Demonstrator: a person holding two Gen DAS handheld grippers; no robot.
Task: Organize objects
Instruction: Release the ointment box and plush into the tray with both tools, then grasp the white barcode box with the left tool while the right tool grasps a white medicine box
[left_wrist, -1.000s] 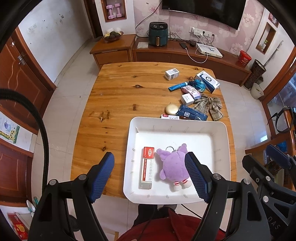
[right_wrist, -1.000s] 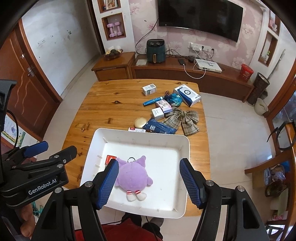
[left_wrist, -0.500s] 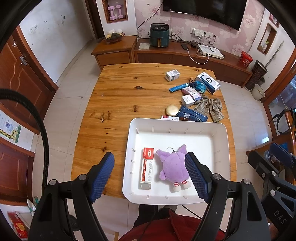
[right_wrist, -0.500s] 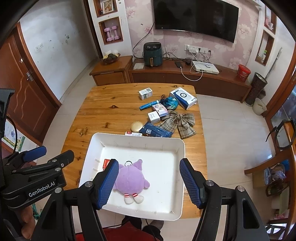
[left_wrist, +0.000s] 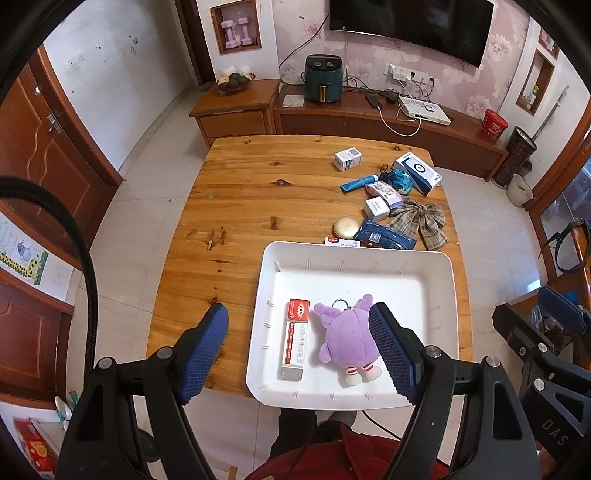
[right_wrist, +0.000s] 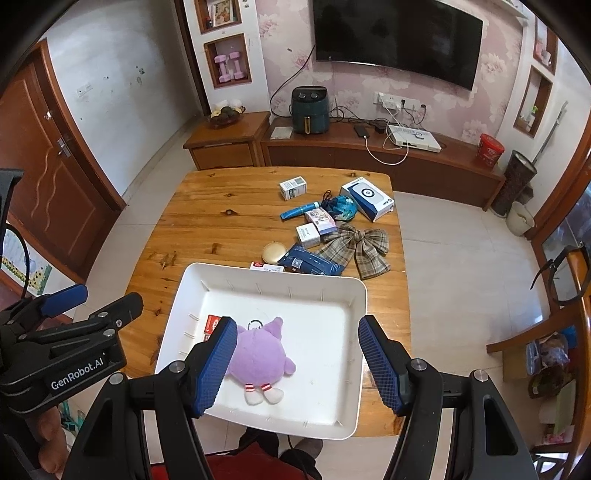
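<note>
White plastic makes the tray (left_wrist: 436, 258) in the lower middle of both views, and in it lie a purple plush toy (left_wrist: 349, 341) and, just beside it on the left, a red and grey flat box (left_wrist: 295, 338). The other things to organize sit in a group on the wooden table (left_wrist: 258, 184) beyond the tray's far edge, in the right centre of the frame: a plaid bow (right_wrist: 356, 245), a blue packet (right_wrist: 310, 263), a round gold case (right_wrist: 272, 253), a blue tube (right_wrist: 300, 211) and several small boxes.

The left gripper (left_wrist: 299, 350) and the right gripper (right_wrist: 295, 365) both hang above the tray with jaws wide apart, holding nothing.

The bow is probably light and soft; I would take it at the middle knot. The gold case looks smooth and may slip. The small boxes seem stiff and easy to grip on their sides.

A thin red and white item (left_wrist: 341, 242) is partly hidden behind the tray rim, so I cannot name it. The box labels are too small to read.
</note>
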